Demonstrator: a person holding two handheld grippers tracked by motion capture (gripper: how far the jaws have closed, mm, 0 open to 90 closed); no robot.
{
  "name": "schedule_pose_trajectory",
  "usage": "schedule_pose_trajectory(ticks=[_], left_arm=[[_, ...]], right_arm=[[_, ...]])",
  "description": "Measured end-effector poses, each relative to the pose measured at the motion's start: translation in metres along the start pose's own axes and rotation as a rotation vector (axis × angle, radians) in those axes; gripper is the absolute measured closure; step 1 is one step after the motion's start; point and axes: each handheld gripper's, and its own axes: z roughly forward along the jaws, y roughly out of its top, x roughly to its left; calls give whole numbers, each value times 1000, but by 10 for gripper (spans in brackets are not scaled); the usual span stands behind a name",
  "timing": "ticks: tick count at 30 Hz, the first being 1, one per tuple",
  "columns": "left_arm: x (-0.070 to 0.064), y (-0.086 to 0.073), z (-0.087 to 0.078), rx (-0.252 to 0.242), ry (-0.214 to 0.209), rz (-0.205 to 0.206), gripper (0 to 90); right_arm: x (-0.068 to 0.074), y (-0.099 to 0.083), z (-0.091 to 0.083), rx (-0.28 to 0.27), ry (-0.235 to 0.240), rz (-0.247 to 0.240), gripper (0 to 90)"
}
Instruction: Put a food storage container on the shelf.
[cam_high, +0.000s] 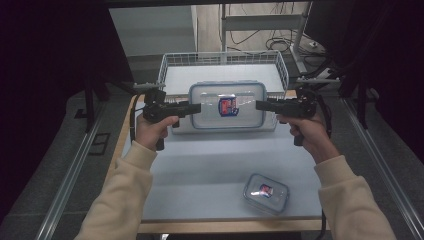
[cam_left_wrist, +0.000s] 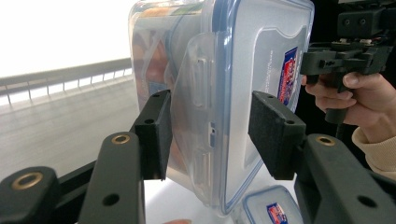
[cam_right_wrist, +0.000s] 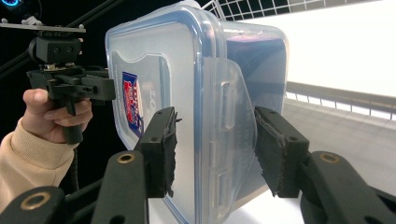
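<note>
The big container (cam_high: 227, 106) lies long-axis left-right, so the left gripper (cam_high: 196, 107) and right gripper (cam_high: 260, 105) straddle its end latches, jaws open, not clamped yet.

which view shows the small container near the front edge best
The high view: the whole small container sits lidded on the table. The left gripper view catches just its lid corner at the bottom edge.

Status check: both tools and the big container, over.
Left tool and right tool open, each straddling an end latch of the large container. Container lidded, over the wire basket. Small container sits clear, near edge.
</note>
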Motion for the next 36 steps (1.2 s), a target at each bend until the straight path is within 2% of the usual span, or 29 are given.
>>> schedule_pose_trajectory(ticks=[8,14,19,21,30,36], left_arm=[[2,11,1,-9,-3,-8,509],[3,19,-1,-22,2,6,509],[11,31,1,-16,1,10,509],[13,37,1,-14,4,-4,509],[42,67,9,-13,1,-21,509],[59,76,18,-2,-4,-32,509]], right_arm=[[-2,14,1,-3,-5,-6,503],[-1,23,3,-11,-1,-10,503],[-5,34,7,-14,-2,-8,504],[-8,40,10,-13,0,-5,503],[-25,71,31,-4,-1,2,503],[-38,84,42,9,-9,27,502]])
